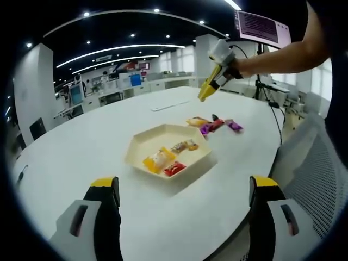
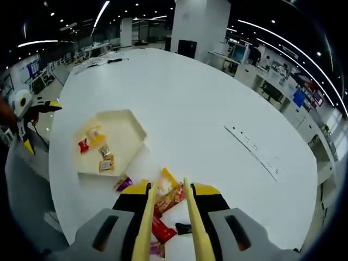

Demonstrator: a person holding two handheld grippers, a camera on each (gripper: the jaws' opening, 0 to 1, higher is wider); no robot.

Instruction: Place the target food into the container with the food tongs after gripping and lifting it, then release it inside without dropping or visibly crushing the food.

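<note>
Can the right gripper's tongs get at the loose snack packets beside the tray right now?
Probably yes: the right gripper holds yellow tongs directly above the snack packets, tips apart, nothing between them.

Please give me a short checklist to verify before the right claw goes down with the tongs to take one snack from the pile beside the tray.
1. Tongs held in right claw: ok.
2. Tong tips open, nothing between them: ok.
3. Tips over the snack pile on the table: ok.
4. Which snack is the target: cannot tell.
5. Tray has free room beside the snacks inside: ok.
6. Left claw open, away from the pile: ok.
</note>
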